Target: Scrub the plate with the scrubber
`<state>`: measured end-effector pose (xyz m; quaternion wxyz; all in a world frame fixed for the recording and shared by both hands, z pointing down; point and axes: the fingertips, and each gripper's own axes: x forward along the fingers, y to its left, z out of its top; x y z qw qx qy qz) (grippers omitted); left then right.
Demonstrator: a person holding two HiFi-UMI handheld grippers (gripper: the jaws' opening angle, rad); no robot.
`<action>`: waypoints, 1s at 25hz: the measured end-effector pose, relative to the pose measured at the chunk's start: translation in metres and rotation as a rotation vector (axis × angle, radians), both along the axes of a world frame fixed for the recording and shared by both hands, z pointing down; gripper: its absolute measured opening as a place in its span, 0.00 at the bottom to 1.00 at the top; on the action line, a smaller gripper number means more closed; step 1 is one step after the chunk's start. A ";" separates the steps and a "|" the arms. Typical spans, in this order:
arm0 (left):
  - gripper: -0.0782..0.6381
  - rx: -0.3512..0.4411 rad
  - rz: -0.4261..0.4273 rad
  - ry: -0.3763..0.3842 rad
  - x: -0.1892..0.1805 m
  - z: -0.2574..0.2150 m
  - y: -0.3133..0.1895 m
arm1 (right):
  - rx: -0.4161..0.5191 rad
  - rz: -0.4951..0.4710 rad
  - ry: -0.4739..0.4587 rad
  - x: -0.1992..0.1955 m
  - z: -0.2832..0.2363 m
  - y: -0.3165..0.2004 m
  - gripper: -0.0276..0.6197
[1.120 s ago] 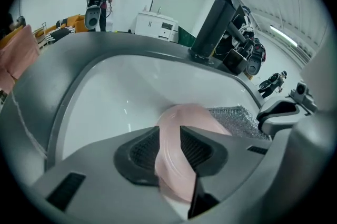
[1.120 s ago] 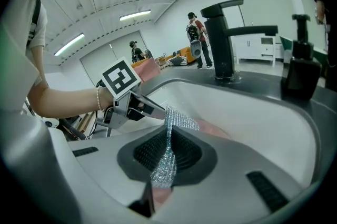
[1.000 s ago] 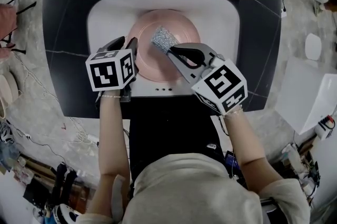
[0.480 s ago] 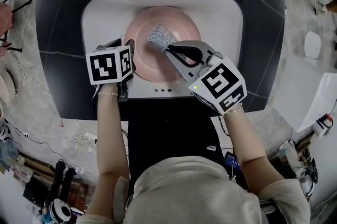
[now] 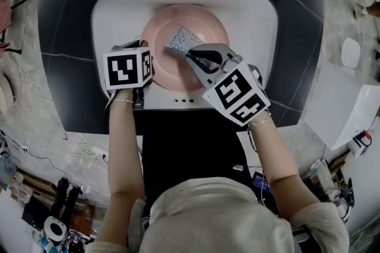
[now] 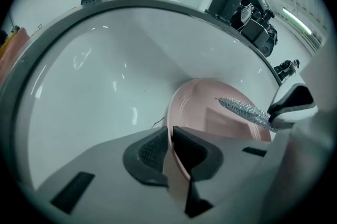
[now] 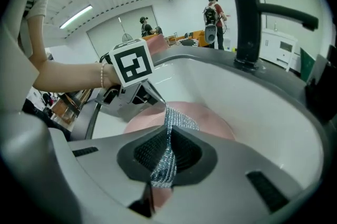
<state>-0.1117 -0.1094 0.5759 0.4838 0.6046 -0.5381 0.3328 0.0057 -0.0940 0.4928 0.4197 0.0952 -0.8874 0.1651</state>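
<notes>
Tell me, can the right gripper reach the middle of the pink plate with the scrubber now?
Probably yes. The right gripper, shut on the silver scrubber, hangs over the pink plate, whose middle is bare. The left gripper, its jaws just closing on the rim, sits aside.
</notes>
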 end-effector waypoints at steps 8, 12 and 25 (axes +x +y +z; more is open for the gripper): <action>0.16 0.007 -0.015 0.066 0.003 0.001 -0.002 | -0.001 -0.139 0.106 0.001 0.026 0.015 0.09; 0.16 0.021 -0.012 0.091 0.003 0.000 -0.004 | -0.025 -0.231 0.176 -0.001 0.045 0.030 0.08; 0.16 0.023 -0.023 0.108 0.004 -0.001 -0.004 | -0.126 -0.338 0.146 -0.025 0.062 0.053 0.07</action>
